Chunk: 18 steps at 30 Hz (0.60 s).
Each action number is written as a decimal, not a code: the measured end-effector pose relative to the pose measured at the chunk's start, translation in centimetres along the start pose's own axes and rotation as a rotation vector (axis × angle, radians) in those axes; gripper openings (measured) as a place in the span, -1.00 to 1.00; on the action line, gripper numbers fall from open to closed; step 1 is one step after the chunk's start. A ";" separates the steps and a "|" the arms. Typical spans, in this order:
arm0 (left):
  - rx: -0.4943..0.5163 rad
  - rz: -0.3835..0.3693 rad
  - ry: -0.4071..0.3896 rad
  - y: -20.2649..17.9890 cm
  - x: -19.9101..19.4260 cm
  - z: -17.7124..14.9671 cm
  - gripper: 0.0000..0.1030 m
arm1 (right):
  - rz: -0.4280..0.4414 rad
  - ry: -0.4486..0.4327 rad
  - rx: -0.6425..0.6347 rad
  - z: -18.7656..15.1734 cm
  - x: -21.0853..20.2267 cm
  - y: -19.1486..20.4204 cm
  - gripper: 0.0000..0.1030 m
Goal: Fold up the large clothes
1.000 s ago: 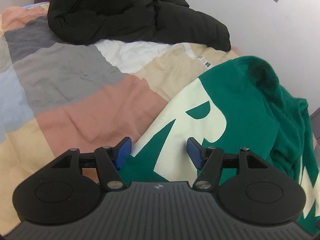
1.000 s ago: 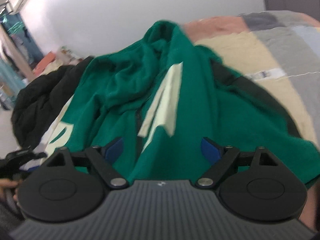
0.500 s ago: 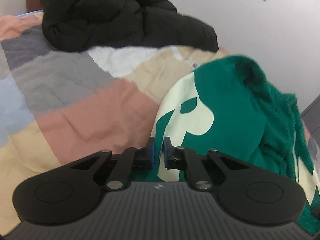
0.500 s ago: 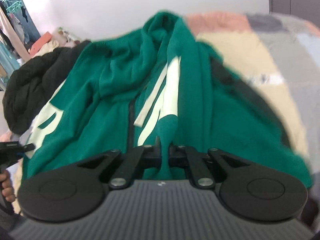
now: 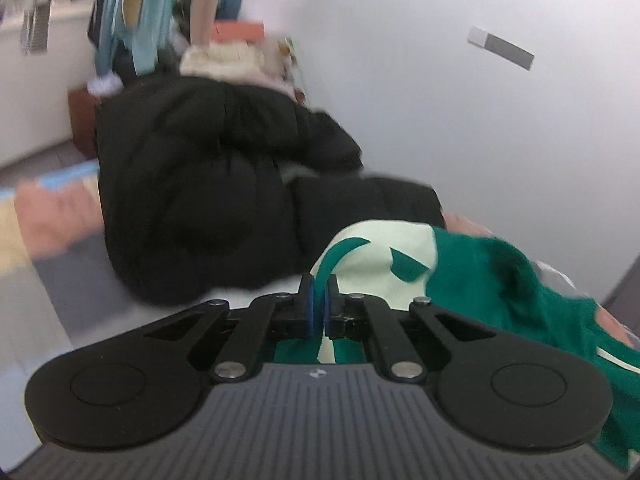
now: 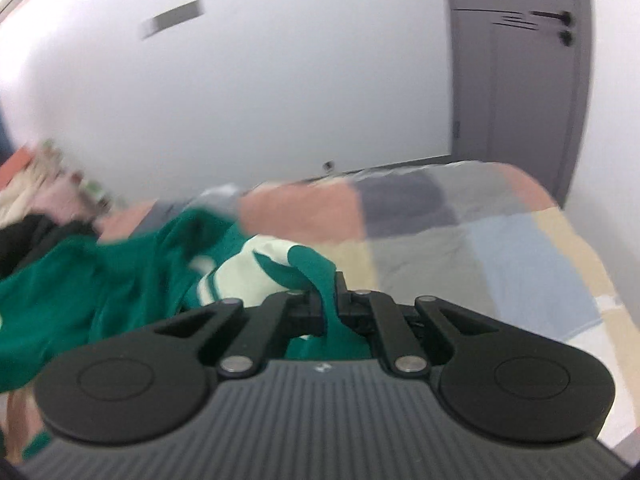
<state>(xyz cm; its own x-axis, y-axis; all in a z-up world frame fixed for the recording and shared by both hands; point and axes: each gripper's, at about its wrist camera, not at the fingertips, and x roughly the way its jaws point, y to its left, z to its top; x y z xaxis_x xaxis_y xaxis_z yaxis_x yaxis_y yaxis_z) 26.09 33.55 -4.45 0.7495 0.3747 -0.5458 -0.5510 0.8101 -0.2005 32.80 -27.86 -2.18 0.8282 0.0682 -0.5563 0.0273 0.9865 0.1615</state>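
A green sweatshirt (image 5: 508, 292) with cream lettering hangs lifted above the bed, stretched between both grippers. My left gripper (image 5: 319, 294) is shut on a thin fold of its green and cream cloth. In the right wrist view the same sweatshirt (image 6: 100, 292) trails off to the left, and my right gripper (image 6: 327, 294) is shut on a bunched green edge of it beside a cream patch. Both views are blurred by motion.
A black puffer jacket (image 5: 208, 184) lies heaped on the patchwork bedspread (image 6: 480, 248) behind the sweatshirt. Hanging clothes (image 5: 132, 12) and stacked items stand at the far left by the white wall. A grey door (image 6: 516, 80) is at the right beyond the bed.
Both grippers went from open around the sweatshirt's cloth to shut on it, then rose, lifting the garment off the bed; each view now tilts up toward the wall.
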 end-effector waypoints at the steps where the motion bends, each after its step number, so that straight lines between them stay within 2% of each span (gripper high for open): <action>1: 0.013 0.019 -0.014 -0.2 0.6 0.7 -0.90 | -0.014 -0.007 0.028 0.8 0.6 -1.2 -0.90; 4: 0.052 0.074 -0.040 -0.6 3.3 2.0 -0.89 | -0.073 -0.022 0.083 2.6 2.9 -3.8 -0.90; 8: 0.049 0.165 -0.011 0.2 8.6 1.6 -0.89 | -0.182 -0.041 0.074 3.4 7.0 -6.9 -0.90; 12: 0.003 0.206 0.045 2.2 13.6 0.1 -0.89 | -0.249 -0.023 0.074 2.3 12.3 -9.6 -0.89; 18: 0.003 0.235 0.124 4.8 18.0 -1.0 -0.88 | -0.260 -0.025 0.072 -1.3 17.0 -12.4 -0.88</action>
<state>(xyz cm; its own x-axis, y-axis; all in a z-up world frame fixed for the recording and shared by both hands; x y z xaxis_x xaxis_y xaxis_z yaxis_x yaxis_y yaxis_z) 36.58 43.77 -16.07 0.5507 0.4946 -0.6724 -0.7034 0.7087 -0.0547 45.82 -38.76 -14.77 0.8017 -0.1911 -0.5664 0.2803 0.9571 0.0737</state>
